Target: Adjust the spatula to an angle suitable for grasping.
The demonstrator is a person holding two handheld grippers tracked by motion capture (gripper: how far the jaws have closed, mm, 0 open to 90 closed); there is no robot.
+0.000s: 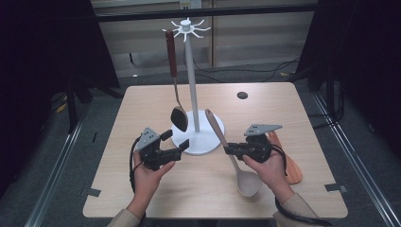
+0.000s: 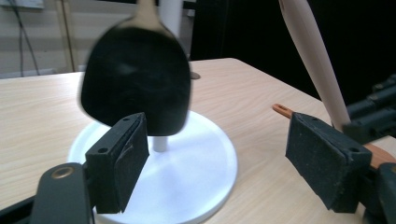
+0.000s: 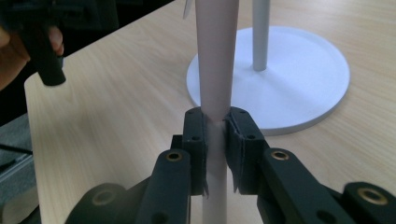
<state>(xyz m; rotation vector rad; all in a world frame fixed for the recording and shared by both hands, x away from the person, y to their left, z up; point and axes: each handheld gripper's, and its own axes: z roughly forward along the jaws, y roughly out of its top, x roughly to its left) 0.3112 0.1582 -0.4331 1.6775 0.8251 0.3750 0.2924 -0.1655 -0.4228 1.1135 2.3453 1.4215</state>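
Between the right hand-held gripper's (image 3: 216,140) jaws sits the pale spoon's (image 3: 215,60) handle.

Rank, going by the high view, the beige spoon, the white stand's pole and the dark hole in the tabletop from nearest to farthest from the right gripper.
1. Beige spoon, clamped in the right gripper.
2. White stand's pole, to the gripper's left.
3. Dark hole, far side of the table.

Matt pale wooden spoon (image 1: 236,156), smooth white stand (image 1: 194,99), light wood-grain table (image 1: 142,109), black foam-padded jaws.
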